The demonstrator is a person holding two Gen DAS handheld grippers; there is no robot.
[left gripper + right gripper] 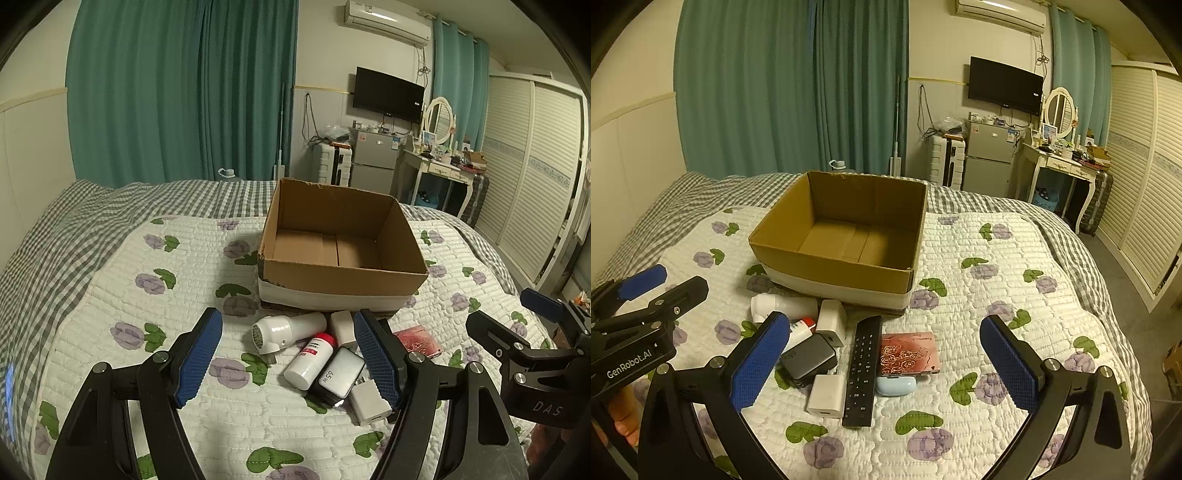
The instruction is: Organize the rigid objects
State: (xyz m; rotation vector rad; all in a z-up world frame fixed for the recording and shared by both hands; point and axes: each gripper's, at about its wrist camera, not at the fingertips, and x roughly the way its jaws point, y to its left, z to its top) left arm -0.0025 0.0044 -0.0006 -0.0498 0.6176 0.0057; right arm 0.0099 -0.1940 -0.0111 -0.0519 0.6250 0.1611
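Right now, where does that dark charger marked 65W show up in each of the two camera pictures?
Left wrist view: the charger lies low and right of centre, between the open fingers, leaning against the white bottle.
Right wrist view: the charger lies low and left of centre, left of the remote.
Shared landmark: the cardboard box, just behind the pile in both.

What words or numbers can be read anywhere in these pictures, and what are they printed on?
"65w": on the dark grey block charger.
"DAS": on the black frame of the right gripper.
"GenRobot.AI": on the black frame of the left gripper.
Too small or blurred: the label on the white bottle with red cap, the script on the pink rose-patterned case, the keys of the black remote control, the fridge stickers.
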